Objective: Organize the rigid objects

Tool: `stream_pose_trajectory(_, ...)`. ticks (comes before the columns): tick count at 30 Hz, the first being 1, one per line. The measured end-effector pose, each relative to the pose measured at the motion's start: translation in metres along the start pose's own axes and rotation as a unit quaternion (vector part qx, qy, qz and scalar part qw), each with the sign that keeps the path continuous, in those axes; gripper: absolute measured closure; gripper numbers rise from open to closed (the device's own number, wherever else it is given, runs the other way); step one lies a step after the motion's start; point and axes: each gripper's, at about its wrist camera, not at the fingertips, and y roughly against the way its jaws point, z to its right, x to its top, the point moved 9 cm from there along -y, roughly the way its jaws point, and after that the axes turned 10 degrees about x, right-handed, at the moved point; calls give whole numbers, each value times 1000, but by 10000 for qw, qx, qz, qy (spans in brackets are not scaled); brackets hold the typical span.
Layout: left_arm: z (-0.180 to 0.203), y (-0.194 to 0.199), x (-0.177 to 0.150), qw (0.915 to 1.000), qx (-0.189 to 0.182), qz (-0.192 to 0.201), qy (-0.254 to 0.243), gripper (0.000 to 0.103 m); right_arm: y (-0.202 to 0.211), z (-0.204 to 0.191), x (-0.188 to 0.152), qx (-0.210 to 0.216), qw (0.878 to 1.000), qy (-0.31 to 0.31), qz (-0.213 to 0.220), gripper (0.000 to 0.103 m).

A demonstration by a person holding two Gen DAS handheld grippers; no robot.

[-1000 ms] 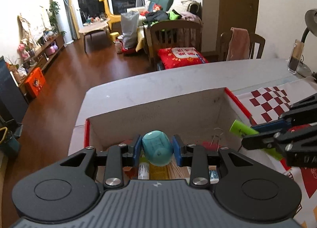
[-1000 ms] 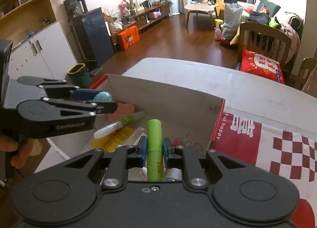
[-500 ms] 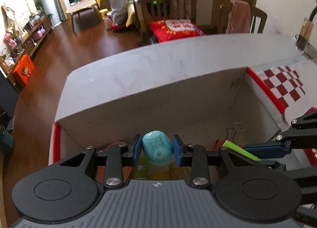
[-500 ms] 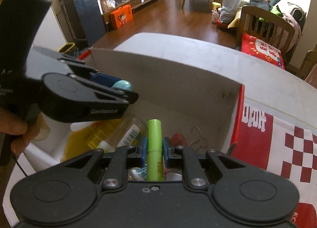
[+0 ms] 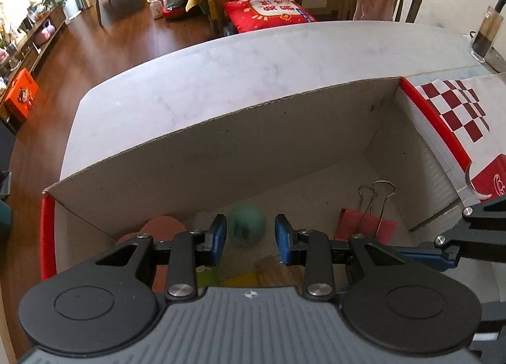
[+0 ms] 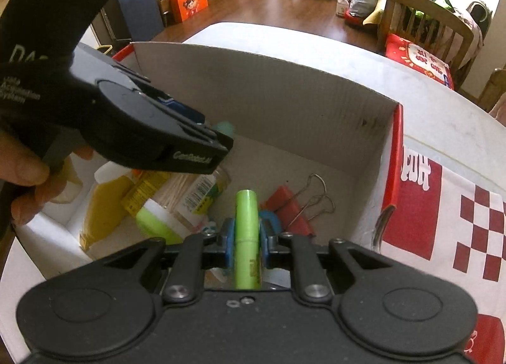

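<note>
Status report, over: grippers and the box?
Left gripper over box, teal ball blurred, loose between pads. Right gripper shut on green tube. Clutter below: bottles, binder clip.

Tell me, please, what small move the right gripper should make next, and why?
Probably open its jaws: the right gripper holds the green tube low inside the cardboard box, beside the red binder clip, so letting go should drop it in.

One cardboard box [image 6: 284, 95], one red binder clip [image 6: 286, 206], two bottles [image 6: 193, 193]

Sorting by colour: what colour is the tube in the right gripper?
Bright lime green tube, clearest in the right wrist view.
</note>
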Motion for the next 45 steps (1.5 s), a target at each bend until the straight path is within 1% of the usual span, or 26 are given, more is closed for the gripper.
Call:
stream_pose_trajectory(5,0,0,-1,9999,-50,-26,110,70,1,1,-1,52,10000,3,-19,87)
stream_pose_trajectory(9,-7,5,-3,9994,-87,-18,326,69,6,2,0,159,9999,-25,34,81)
stream_pose_trajectory(11,-9,11,-5,9991,-83,48,415,59,10,0,-1,195,9998,-22,69,79)
stream_pose_trajectory(12,-10,15,-7,9989,-95,94,459,56,13,0,-2,229,9997,-26,86,78)
stream_pose_trajectory(13,-11,18,-7,9986,-110,136,502,50,15,-1,-3,263,9996,-30,108,77)
stream_pose_trajectory(14,-12,22,-9,9982,-133,182,555,47,18,-2,-3,290,9995,-28,133,76)
stream_pose_trajectory(16,-14,31,-13,9975,-156,273,637,46,25,-4,-4,356,9992,-16,196,72)
stream_pose_trajectory(21,-17,55,-22,9960,-168,469,744,45,43,-6,-3,519,9980,-19,369,65)
stream_pose_trajectory(24,-18,70,-28,9945,-176,593,846,43,52,-8,-3,572,9973,-28,463,64)
stream_pose_trajectory(26,-19,81,-31,9934,-162,690,904,40,58,-9,-5,631,9968,-35,494,63)
stream_pose_trajectory(29,-18,96,-36,9915,-159,832,983,40,68,-10,-5,652,9961,29,592,60)
stream_pose_trajectory(31,-16,107,-39,9903,-170,923,1026,40,76,-14,-5,646,9956,77,673,53)
stream_pose_trajectory(34,-12,124,-43,9889,-156,1071,1019,39,87,-16,-6,656,9943,150,823,48)
stream_pose_trajectory(36,-10,134,-46,9879,-144,1161,1019,35,94,-17,-6,627,9933,186,949,45)
stream_pose_trajectory(38,-7,145,-49,9865,-206,1244,1044,31,100,-17,-7,631,9923,218,1044,41)
stream_pose_trajectory(45,-2,175,-61,9816,-229,1433,1241,27,122,-22,-15,692,9884,407,1292,22)
